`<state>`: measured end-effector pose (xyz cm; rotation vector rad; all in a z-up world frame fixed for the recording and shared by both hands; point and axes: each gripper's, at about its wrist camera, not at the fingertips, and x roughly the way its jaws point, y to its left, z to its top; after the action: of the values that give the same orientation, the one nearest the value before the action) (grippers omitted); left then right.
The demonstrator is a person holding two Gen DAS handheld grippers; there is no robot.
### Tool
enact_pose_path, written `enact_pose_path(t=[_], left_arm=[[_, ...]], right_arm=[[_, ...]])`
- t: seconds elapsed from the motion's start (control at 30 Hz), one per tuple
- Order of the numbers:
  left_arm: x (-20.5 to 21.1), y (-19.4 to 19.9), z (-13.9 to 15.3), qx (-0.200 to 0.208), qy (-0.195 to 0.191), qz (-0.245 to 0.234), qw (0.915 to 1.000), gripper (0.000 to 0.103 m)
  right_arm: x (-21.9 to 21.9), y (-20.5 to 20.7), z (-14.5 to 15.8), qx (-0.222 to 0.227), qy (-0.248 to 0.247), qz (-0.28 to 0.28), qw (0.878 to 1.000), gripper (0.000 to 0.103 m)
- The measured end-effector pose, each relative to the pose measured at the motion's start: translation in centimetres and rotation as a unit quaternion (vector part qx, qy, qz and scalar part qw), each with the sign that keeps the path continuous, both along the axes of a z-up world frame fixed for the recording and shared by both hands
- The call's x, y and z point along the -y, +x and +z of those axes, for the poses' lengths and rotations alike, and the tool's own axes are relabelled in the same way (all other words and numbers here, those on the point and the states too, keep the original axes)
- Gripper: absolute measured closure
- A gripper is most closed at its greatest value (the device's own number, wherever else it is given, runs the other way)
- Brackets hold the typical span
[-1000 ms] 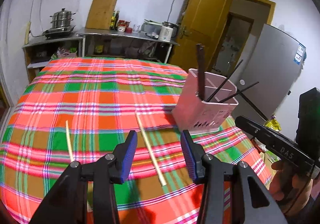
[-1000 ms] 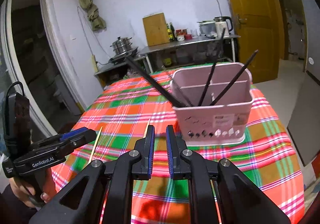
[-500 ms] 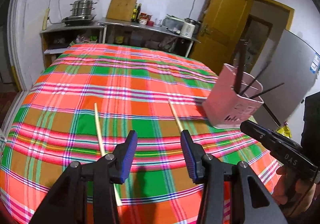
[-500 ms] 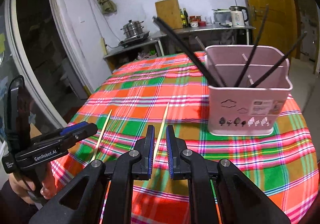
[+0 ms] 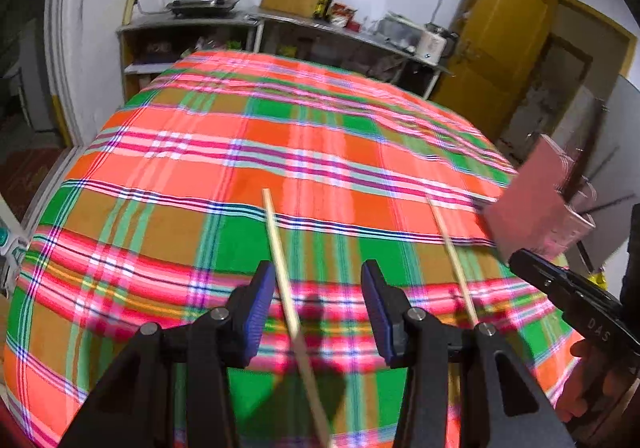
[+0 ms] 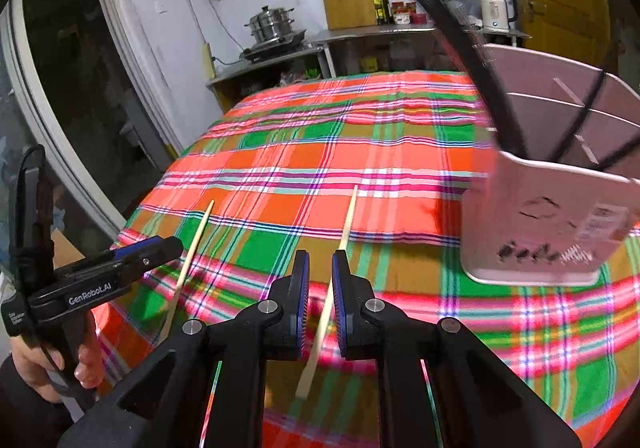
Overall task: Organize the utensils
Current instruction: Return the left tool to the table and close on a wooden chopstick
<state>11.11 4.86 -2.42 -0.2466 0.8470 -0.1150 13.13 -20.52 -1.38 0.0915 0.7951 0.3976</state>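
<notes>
Chopsticks: one (image 5: 280, 260) lies lengthwise between wide-open, empty left tongs (image 5: 318, 284) | other (image 6: 340, 256) threads narrow-gapped, ungripping right tongs (image 6: 320, 280) | both point away.

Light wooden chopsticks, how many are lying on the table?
2. One chopstick lies between the open left gripper's fingers. The other chopstick lies nearer the pink holder, running between the right gripper's narrow fingers. The grippers might hide more.
</notes>
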Motion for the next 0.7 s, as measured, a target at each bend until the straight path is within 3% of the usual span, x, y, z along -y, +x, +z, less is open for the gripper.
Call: enact_pose_path(t=[0.4,0.7], left_arm=[[-2.0,5.5,-2.1,-0.035,-0.006,0.016,0.9992,0.063],[-1.4,6.6,-2.4,-0.038,0.02,0.009,0.999,0.073]], right_arm=[[-1.8,6.8,-2.2,-0.031,-0.022,-0.009,0.999,0.091],[-2.9,9.5,-3.7,-0.049,-0.046,-0.013,0.998,0.091]])
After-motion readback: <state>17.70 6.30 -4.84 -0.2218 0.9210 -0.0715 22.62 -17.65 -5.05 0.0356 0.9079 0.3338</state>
